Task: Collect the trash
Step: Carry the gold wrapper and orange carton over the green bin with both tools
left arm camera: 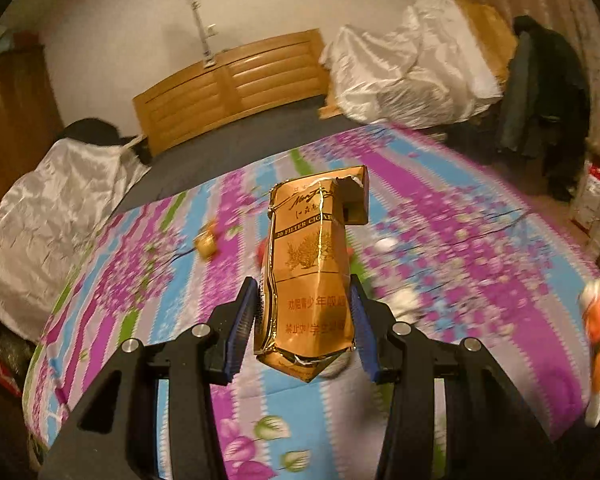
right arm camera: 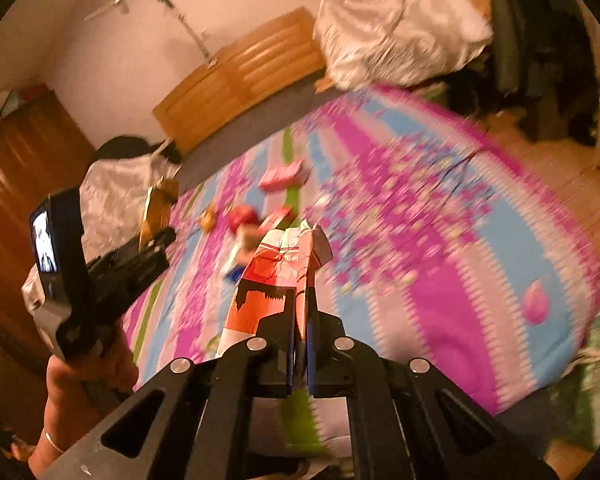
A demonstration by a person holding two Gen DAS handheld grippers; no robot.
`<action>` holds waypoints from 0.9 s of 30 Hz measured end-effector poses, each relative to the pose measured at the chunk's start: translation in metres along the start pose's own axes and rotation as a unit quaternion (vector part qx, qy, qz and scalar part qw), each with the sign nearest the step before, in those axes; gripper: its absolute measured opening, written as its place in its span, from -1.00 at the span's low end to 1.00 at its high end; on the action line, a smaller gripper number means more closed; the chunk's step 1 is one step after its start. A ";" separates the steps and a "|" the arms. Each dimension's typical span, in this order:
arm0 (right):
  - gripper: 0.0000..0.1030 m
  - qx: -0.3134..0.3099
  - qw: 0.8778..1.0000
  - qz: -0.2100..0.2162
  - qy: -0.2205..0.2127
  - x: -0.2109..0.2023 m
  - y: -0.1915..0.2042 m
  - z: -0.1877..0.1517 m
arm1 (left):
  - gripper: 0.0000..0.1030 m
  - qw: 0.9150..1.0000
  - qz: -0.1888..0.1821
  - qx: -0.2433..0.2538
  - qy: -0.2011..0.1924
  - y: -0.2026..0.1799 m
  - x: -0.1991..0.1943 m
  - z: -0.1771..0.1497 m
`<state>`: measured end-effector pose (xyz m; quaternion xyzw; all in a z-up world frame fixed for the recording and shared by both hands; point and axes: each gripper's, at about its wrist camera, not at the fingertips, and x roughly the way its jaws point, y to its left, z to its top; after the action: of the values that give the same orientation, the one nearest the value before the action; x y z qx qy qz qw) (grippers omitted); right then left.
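— Nearest to us, the left gripper point(left arm camera: 304, 320) has its blue pads point(left arm camera: 244, 320) pressed on both sides of the crumpled gold cigarette pack point(left arm camera: 308, 276), which stands up between them, lifted clear of the bedspread point(left arm camera: 480, 280).

— And the other hand?

— The right gripper point(right arm camera: 300, 344) is pinched almost completely together on a flattened red-and-white packet point(right arm camera: 276, 276). It grips only a thin edge, so the packet hangs out to one side.

— That one could slip.

— I'd say so. Best to carry it smoothly and not swing it. The gold pack is squashed soft, so a firmer squeeze only crushes it; a steady hold should do.

— I can't see a bin.

— Nor can I from here, so I can't tell where they'll be dropped.

— What's left further out?

— In the middle of the bedspread there's a small gold scrap point(right arm camera: 207, 218), a red cap-like piece point(right arm camera: 242, 216) and a pink wrapper point(right arm camera: 282, 176), all blurred. Beyond them is the wooden headboard point(left arm camera: 236, 84).
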<state>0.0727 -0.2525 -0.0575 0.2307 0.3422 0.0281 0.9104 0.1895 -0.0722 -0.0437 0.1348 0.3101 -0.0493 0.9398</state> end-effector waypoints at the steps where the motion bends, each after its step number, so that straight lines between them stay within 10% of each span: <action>1: -0.90 0.001 1.000 -0.008 -0.011 -0.010 -0.007 0.005 | -0.15 1.000 -0.004 0.004 -0.004 -0.006 -0.002 0.002; 14: -0.90 0.025 0.982 -0.137 -0.127 -0.131 -0.102 0.040 | -0.15 0.988 -0.099 0.091 -0.071 -0.138 -0.054 0.043; 27: -0.90 0.046 0.939 -0.281 -0.191 -0.240 -0.189 0.025 | -0.15 0.962 -0.185 0.168 -0.113 -0.253 -0.099 0.056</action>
<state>-0.1144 -0.4816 0.0223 0.1677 0.2136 -0.2890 0.9180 0.0971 -0.3301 0.0025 0.2248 0.2087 -0.2887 0.9070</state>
